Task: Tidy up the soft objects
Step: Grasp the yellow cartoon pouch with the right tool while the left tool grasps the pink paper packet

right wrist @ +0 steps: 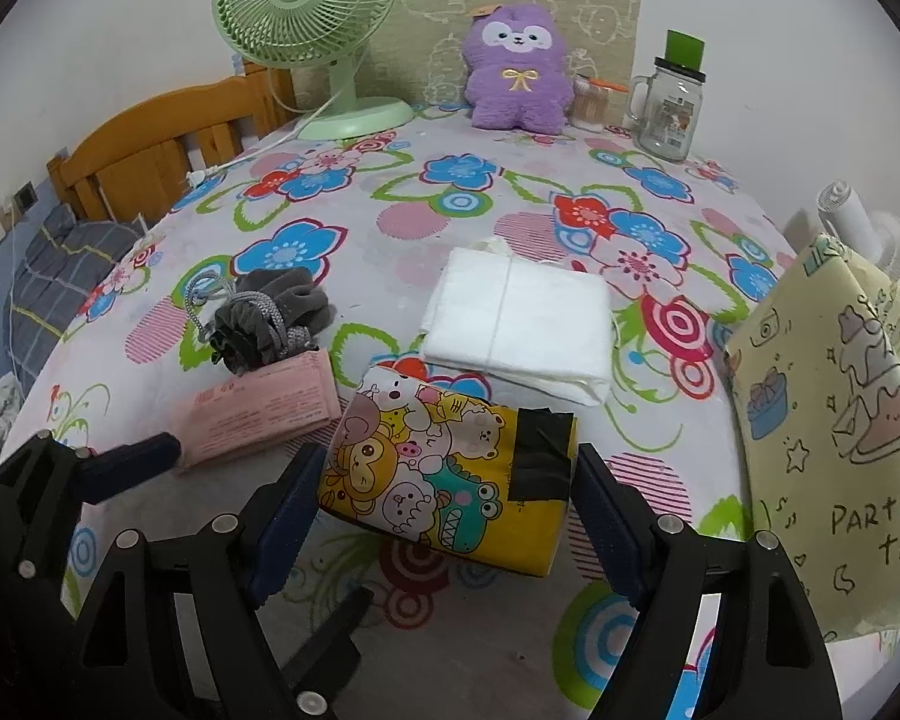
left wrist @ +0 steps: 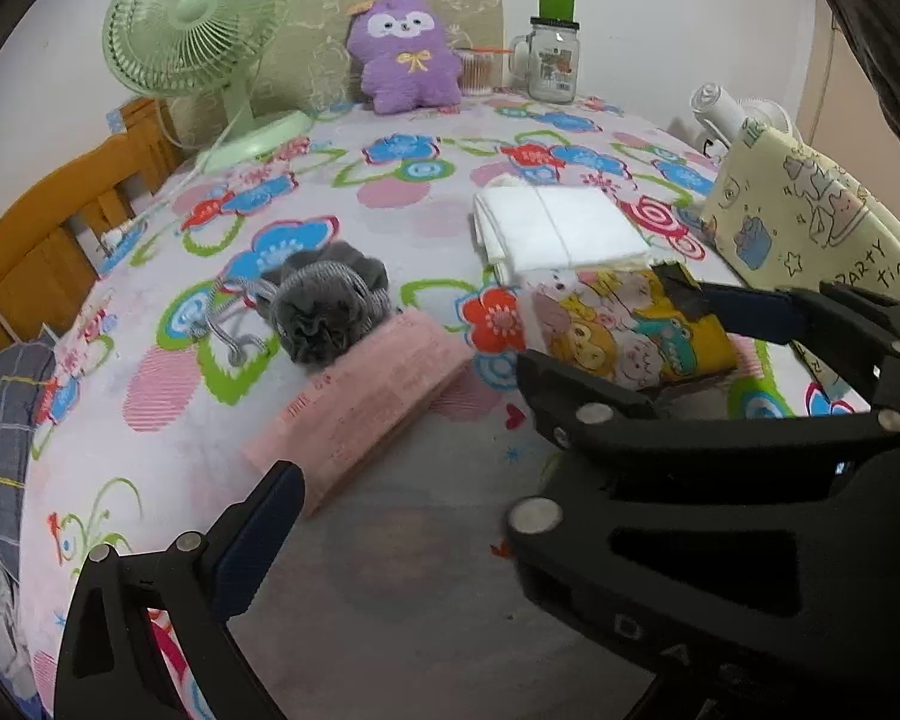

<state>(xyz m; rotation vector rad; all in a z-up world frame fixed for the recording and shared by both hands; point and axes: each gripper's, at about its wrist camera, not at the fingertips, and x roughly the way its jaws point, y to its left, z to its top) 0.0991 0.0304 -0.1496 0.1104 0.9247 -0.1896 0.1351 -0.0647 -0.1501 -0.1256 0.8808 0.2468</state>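
Observation:
A yellow cartoon-print soft pack (right wrist: 438, 480) with a black tape patch sits between the fingers of my right gripper (right wrist: 450, 462), whose pads press on its two ends; it looks slightly raised and tilted over the floral cloth (right wrist: 390, 222). From the left wrist view the right gripper (left wrist: 624, 336) reaches in from the right around the same pack (left wrist: 624, 330). My left gripper (left wrist: 450, 516) stands open with nothing in it, just short of a pink soft pack (left wrist: 366, 396); its right finger is hidden behind the right gripper. A grey drawstring pouch (left wrist: 324, 306) rests against the pink pack's far end.
A folded white cloth (right wrist: 522, 318) lies beyond the yellow pack. A cream "PARTY time" bag (right wrist: 840, 420) stands at the right edge. At the back are a purple plush (right wrist: 516, 72), a green fan (right wrist: 306, 6) and a glass jar (right wrist: 669, 108). A wooden frame (right wrist: 150, 144) is on the left.

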